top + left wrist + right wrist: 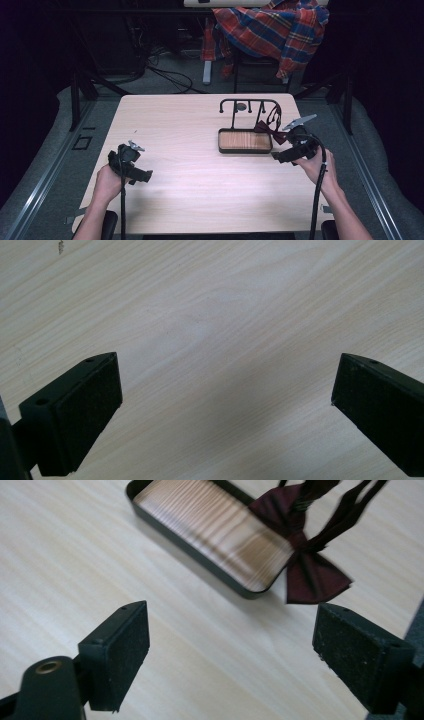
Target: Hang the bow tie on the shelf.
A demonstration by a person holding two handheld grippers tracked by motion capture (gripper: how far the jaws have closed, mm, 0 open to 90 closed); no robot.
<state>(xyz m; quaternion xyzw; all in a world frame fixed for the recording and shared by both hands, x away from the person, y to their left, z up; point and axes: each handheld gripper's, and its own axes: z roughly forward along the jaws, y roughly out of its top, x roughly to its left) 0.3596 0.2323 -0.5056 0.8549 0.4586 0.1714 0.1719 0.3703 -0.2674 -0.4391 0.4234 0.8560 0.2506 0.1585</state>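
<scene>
The left gripper (pixel 142 175) hovers over bare table (pixel 190 190) near the person, jaws spread wide with nothing between them. The right gripper (pixel 276 156) sits at the table's right side, jaws likewise released and empty. Just beyond it, the dark red bow tie (pixel 305 555) hangs by its strap from the black rack (pixel 248 102), dangling over the right end of the rack's wooden tray (pixel 215 530). Judged from this, the hanging step is complete; what remains is clearing the right gripper away. The bow tie lies ahead of the right fingers (pixel 125 645), close to the far-side pad, not touching.
</scene>
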